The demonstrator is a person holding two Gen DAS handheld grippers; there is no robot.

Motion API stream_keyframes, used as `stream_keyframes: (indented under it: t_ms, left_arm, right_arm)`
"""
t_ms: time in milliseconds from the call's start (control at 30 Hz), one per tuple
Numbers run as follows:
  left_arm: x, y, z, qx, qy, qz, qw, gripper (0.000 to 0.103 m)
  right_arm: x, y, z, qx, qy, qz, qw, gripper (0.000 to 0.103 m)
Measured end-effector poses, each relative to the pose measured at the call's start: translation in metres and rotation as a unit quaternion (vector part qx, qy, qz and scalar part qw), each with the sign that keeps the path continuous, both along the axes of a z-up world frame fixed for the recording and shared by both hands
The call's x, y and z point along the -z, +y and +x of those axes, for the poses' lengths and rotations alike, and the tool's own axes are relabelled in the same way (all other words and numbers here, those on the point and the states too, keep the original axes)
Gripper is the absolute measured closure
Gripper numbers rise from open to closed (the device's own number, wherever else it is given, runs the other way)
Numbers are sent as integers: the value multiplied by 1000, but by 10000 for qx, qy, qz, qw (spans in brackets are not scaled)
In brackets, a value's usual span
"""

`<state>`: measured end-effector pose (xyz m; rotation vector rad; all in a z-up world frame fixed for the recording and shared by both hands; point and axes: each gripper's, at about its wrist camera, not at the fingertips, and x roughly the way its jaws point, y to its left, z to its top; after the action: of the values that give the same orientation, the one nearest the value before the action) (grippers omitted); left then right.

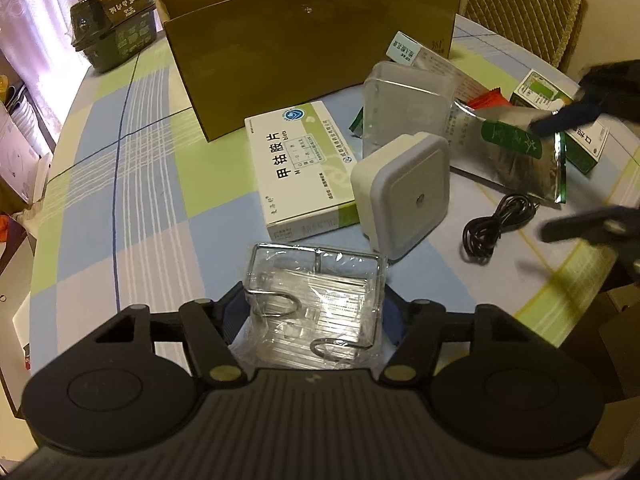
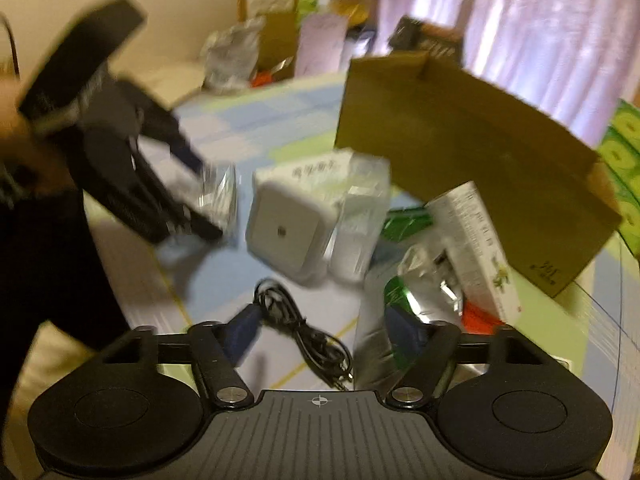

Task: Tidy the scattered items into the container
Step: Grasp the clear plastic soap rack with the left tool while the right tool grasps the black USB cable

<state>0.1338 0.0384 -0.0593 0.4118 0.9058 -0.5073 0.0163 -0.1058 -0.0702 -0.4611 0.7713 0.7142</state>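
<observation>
Left wrist view: the left gripper (image 1: 316, 312) clamps a wrapped wire rack (image 1: 316, 300), ready for the cardboard box (image 1: 304, 52) standing behind the clutter. Right gripper (image 2: 324, 328) spreads wide over the black cable (image 2: 304, 328), likely next.

White medicine box (image 1: 306, 168): "甲钴胺片". Black tub (image 1: 114, 24), far left: inverted print, brand possibly "NONGSHIM".

1. We're seeing soft daylight through the sheer pink curtains (image 1: 36, 20).
2. Left wrist view's sharp; right wrist view's smeared by motion blur.
3. Fisheye bends the brown cardboard box (image 1: 312, 48).
</observation>
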Motion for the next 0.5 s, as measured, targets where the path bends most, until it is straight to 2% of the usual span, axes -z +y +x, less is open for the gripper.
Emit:
stream_keyframes:
  t_ms: [100, 167, 233, 400, 467, 500]
  left_arm:
    - [2, -2, 0, 88, -16, 84, 9999, 38]
    - [3, -3, 0, 112, -34, 120, 9999, 34]
    - [4, -4, 0, 125, -45, 128, 9998, 33]
    - [6, -5, 0, 121, -56, 149, 9998, 33]
    - [5, -5, 0, 108, -55, 140, 9998, 37]
    - [5, -5, 0, 87, -40, 128, 9999, 38]
  right_arm:
    - [12, 7, 5, -363, 89, -210, 9991, 31]
    - [19, 11, 8, -638, 132, -387, 9971, 54]
    - [25, 14, 14, -827, 191, -519, 9950, 60]
    - [30, 19, 18, -1260, 238, -594, 9900, 62]
    - [30, 19, 20, -1292, 375, -557, 9893, 80]
    - [31, 19, 21, -1242, 456, -536, 9898, 82]
